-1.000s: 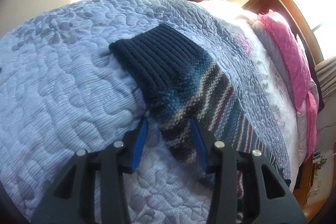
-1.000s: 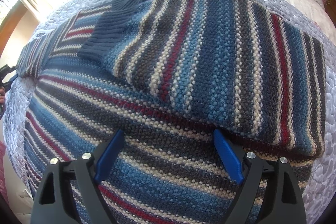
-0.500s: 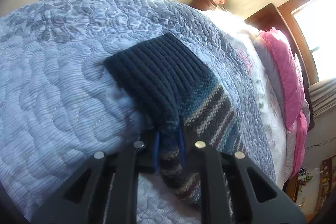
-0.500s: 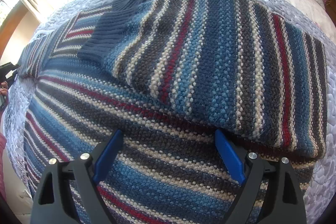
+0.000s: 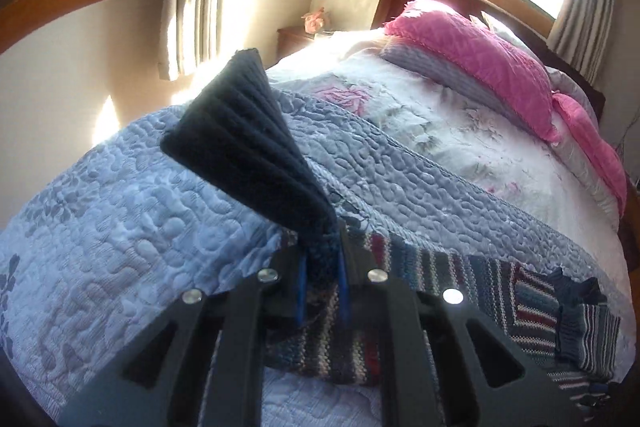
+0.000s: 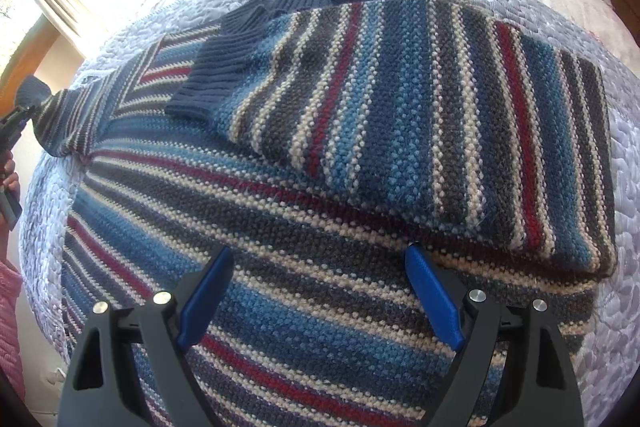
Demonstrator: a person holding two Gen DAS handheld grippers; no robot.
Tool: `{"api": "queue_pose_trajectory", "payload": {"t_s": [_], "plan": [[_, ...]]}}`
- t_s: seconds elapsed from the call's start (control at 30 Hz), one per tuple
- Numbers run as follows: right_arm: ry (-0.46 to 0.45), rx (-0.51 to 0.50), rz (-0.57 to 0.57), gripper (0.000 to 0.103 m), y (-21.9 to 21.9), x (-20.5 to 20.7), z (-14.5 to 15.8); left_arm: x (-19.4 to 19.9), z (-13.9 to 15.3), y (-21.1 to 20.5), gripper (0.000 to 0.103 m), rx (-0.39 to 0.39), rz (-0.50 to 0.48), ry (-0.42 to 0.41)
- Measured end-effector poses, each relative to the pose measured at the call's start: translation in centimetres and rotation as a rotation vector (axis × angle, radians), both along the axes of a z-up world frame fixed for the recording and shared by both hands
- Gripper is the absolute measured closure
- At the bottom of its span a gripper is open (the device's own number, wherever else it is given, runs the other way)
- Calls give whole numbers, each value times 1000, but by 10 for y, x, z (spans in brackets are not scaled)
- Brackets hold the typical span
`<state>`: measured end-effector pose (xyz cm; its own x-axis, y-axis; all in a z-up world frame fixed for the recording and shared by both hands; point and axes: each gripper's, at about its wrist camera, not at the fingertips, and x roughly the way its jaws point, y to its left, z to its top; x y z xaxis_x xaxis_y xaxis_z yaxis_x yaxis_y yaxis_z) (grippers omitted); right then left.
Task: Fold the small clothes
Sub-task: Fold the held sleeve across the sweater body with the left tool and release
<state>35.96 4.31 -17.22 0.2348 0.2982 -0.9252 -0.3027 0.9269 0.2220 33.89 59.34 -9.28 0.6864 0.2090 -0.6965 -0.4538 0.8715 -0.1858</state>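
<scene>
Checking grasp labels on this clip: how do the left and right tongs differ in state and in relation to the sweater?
The left tongs are shut on the sweater's sleeve, with its navy cuff lifted off the quilt; the right tongs are open and hold nothing. The left tongs work at the sweater's far sleeve end; the right tongs hover over the striped sweater body, near the folded sleeve. Both have blue pads on black arms.

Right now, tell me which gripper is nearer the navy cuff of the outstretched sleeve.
Left. The left gripper is clamped on the sleeve just behind its navy cuff, holding it off the quilt. The right gripper hovers open over the sweater's body, far from that cuff.
</scene>
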Motion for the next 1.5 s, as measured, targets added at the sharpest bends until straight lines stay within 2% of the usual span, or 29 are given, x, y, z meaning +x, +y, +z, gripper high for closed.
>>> {"api": "queue_pose_trajectory", "payload": {"t_s": [0.07,0.2,0.3,0.5,0.67,0.77,0.8,0.83,0.87,0.97,1.1,1.2,1.33,1.43,1.5], "plan": [[-2,0,-3,16,-6,-5,2,8,2,-24,92,32,-48,7],[-12,1,-13,16,-22,-15,8,22,-7,-61,92,19,-120,27],[-11,-4,-17,16,-30,-18,9,29,-20,-80,92,-30,-155,43],[-2,6,-37,16,-43,-18,3,36,-33,-131,92,-69,-263,52],[-4,12,-38,16,-50,-23,-1,40,-40,-177,92,-29,-364,68],[0,14,-40,15,-50,-22,-5,44,-51,-194,91,-41,-429,100],[2,15,-40,15,-50,-22,-6,47,-59,-200,90,-58,-461,128],[2,15,-40,15,-50,-22,-7,50,-66,-203,83,-83,-493,160],[2,15,-38,14,-50,-22,-7,51,-74,-207,71,-112,-516,189],[0,3,-27,14,-48,-23,-10,47,-85,-207,64,-218,-567,219],[2,0,-24,14,-46,-21,-13,30,-68,-191,59,-278,-563,143],[4,-9,-28,13,-43,-19,-13,29,-55,-175,56,-237,-487,124],[7,-21,-34,13,-40,-18,-14,45,-70,-154,56,-167,-377,224],[17,-23,-39,13,-40,-17,-15,55,-105,-143,59,-201,-345,326],[24,-30,-42,13,-40,-15,-14,57,-118,-141,58,-215,-331,331]]}}
